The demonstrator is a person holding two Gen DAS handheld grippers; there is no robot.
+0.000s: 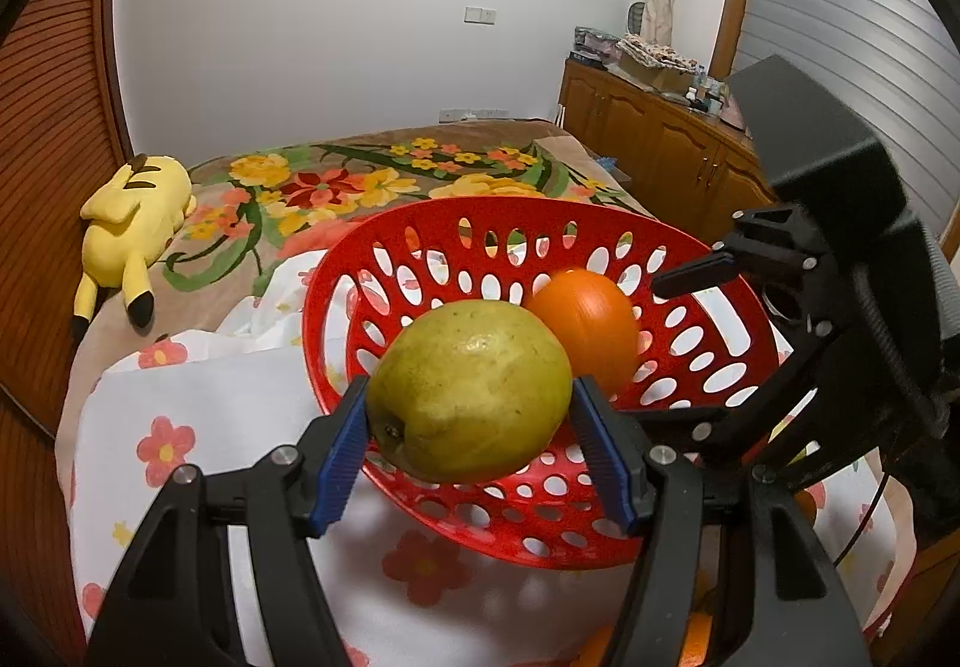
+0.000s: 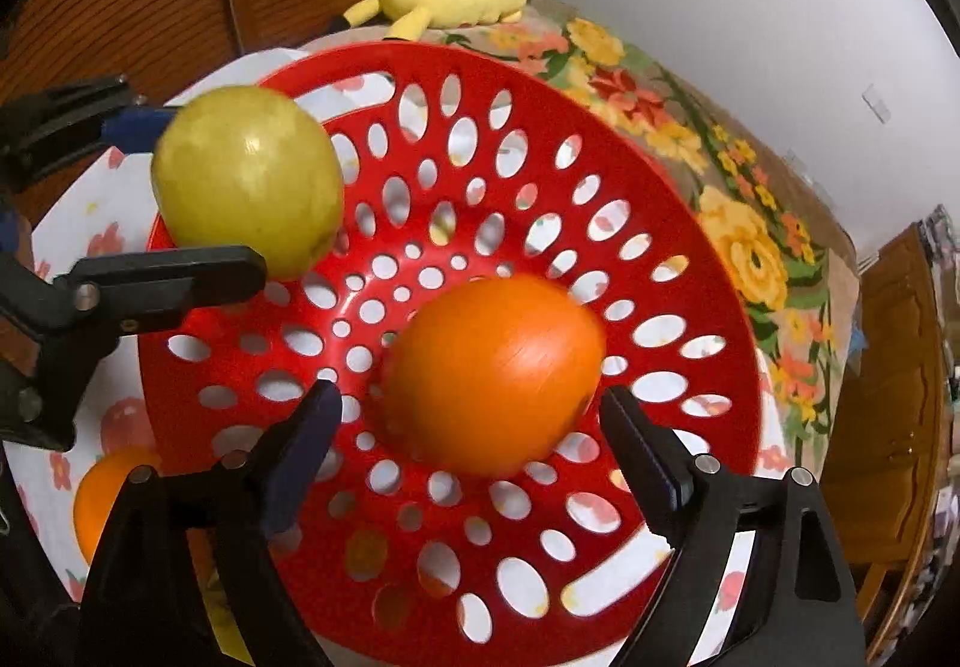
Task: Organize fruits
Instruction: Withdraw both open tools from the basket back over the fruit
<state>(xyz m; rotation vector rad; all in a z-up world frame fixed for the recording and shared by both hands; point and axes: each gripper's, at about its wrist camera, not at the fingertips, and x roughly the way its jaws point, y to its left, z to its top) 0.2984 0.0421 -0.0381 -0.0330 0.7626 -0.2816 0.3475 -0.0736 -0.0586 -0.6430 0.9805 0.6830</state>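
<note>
Left gripper (image 1: pixel 471 430) clamps a yellow-green pear (image 1: pixel 468 391) between its blue pads (image 1: pixel 342 457), holding it in the air over the near rim of the red basket (image 1: pixel 540 523). Right gripper (image 2: pixel 471 415) stands with its jaws spread wide on either side of an orange (image 2: pixel 492 373), its pads clear of the fruit. That orange is blurred and sits low inside the red basket, near the middle of its perforated floor. A second orange (image 2: pixel 102 493) lies outside the red basket, just beside its rim, on the white flowered cloth (image 1: pixel 240 397). Red basket and cloth rest on a bed with a floral blanket (image 1: pixel 336 187). Beyond the red basket, at the far edge of the bed, a yellow plush toy (image 1: pixel 132 223) lies against the wooden wall.
</note>
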